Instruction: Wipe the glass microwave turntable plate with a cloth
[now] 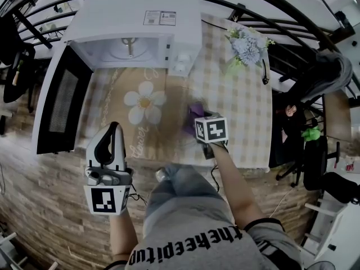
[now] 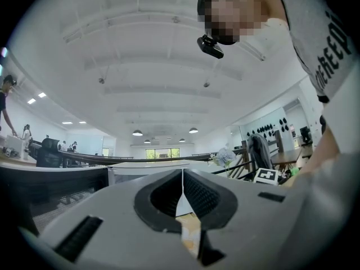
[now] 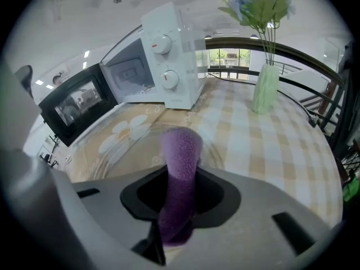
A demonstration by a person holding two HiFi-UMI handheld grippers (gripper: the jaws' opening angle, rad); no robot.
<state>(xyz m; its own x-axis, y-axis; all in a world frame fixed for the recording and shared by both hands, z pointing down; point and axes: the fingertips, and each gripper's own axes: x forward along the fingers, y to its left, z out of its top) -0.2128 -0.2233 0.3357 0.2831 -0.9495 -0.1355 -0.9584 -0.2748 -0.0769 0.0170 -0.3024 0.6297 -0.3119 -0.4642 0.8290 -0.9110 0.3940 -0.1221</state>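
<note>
Glass turntable plate (image 3: 121,151) lies flat on the table (image 3: 270,145) just ahead of the right gripper (image 3: 179,204) — jaws clamped on the purple cloth (image 3: 180,162) — while the left gripper (image 2: 181,201), pinched closed on nothing, hangs well apart.

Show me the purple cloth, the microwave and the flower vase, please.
purple cloth (image 3: 181,153), right gripper view, its rolled upper end.
microwave (image 3: 166,61), right gripper view, control panel between its two knobs.
flower vase (image 3: 265,89), right gripper view, middle of its pale green body.
</note>
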